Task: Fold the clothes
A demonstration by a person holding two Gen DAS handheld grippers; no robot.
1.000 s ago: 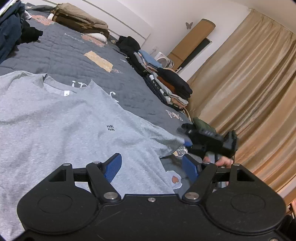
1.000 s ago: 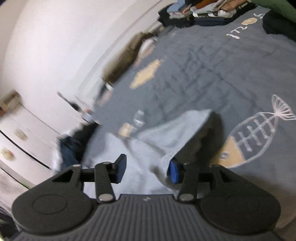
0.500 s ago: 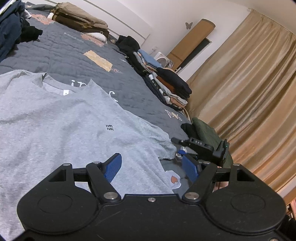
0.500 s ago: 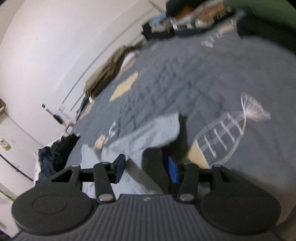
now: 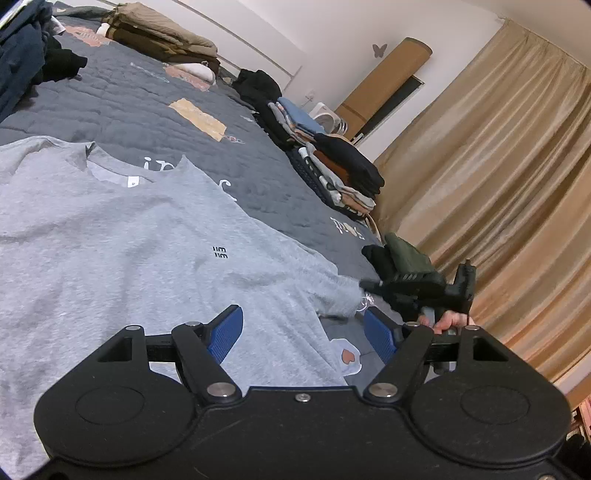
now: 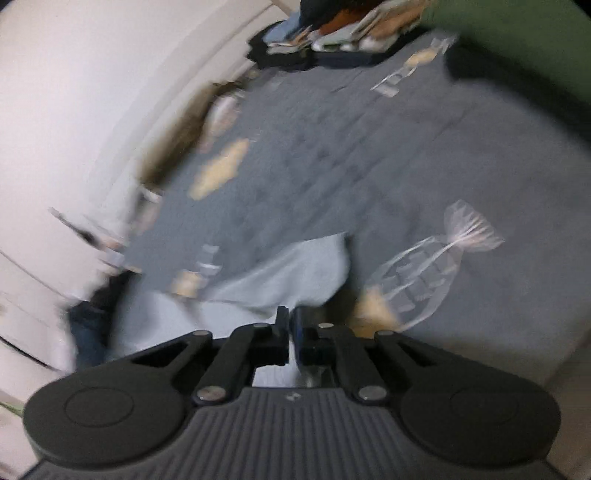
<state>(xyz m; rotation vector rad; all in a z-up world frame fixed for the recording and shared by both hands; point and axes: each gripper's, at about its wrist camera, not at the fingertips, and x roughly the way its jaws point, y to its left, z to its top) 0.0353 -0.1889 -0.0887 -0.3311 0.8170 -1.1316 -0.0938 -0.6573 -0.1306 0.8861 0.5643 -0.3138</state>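
Grey T-shirt (image 5: pixel 122 236) spread front-up on the quilt (image 5: pixel 155 107), collar away; right gripper (image 6: pixel 290 325) pinched on its right sleeve (image 5: pixel 332 295) — the nearer tool — left gripper (image 5: pixel 303 328) spread wide above the hem.

Bed (image 5: pixel 155 110) w/ dark grey quilt fills the room; white wall (image 5: pixel 332 26) at far side, gold curtains (image 5: pixel 498 166) on right, butterfly decal (image 5: pixel 379 49) on wall.
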